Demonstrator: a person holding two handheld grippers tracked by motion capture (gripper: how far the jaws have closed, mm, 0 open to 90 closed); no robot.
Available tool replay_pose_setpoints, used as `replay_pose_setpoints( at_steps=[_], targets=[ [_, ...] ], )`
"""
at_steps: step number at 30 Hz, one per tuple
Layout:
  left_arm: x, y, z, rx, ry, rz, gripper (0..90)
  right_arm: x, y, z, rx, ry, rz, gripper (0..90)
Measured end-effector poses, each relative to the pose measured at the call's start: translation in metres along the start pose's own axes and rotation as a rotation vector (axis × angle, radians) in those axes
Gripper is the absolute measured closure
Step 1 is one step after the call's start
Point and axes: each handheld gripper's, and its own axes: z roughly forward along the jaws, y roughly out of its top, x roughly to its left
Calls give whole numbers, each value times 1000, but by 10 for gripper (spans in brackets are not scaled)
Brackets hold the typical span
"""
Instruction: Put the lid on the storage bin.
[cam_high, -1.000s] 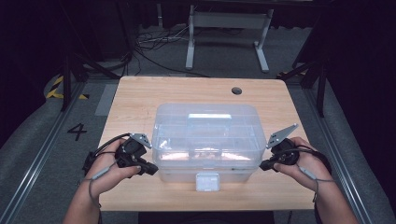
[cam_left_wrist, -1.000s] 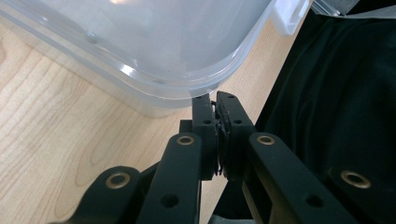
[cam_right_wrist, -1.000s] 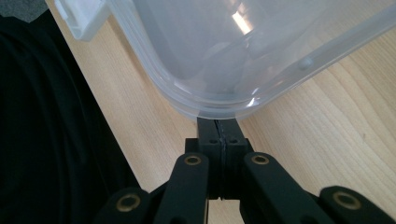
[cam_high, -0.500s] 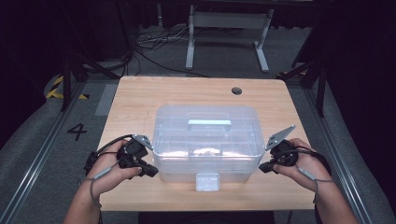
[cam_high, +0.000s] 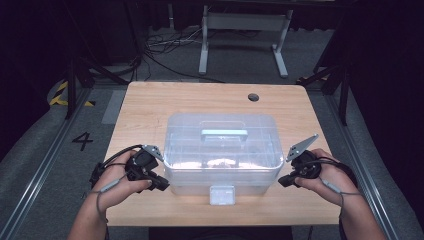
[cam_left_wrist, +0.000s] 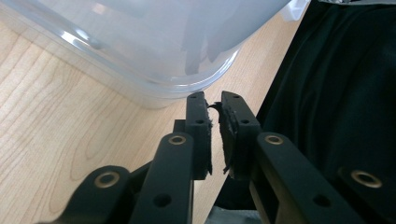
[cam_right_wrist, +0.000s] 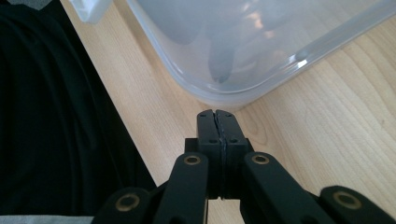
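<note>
The clear plastic box (cam_high: 222, 150) sits between your grippers. Your left gripper (cam_left_wrist: 214, 105) has just been opening: a narrow gap, nothing between its pads. Your right gripper (cam_right_wrist: 217, 116) is fully closed and empty. Widen both before grasping the box's near corners.

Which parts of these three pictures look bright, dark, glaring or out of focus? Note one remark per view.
High view: the pale wooden table is brightly lit, the floor around it dark, with soft glare on the clear plastic lidded box. Left gripper view: the black tool is sharp; the box wall above is milky and blurred. Right gripper view: highlights glint on the box, and its contents are indistinct.
</note>
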Motion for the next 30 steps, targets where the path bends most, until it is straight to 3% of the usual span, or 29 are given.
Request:
replay_pose_setpoints(
  at_steps=[7,13,22,30],
  targets=[
    [0,-9,-9,-39,15,-25,799,-4,2,-4,-23,1,-5,900],
    [-1,-14,-20,-124,49,-44,788,-4,3,-11,-43,3,-17,900],
    [0,-19,-37,-260,90,-78,772,-10,-3,-27,-119,-13,-8,899],
    [10,-22,-40,-316,149,-140,770,-18,-7,-36,-205,-54,32,898]
  ],
)
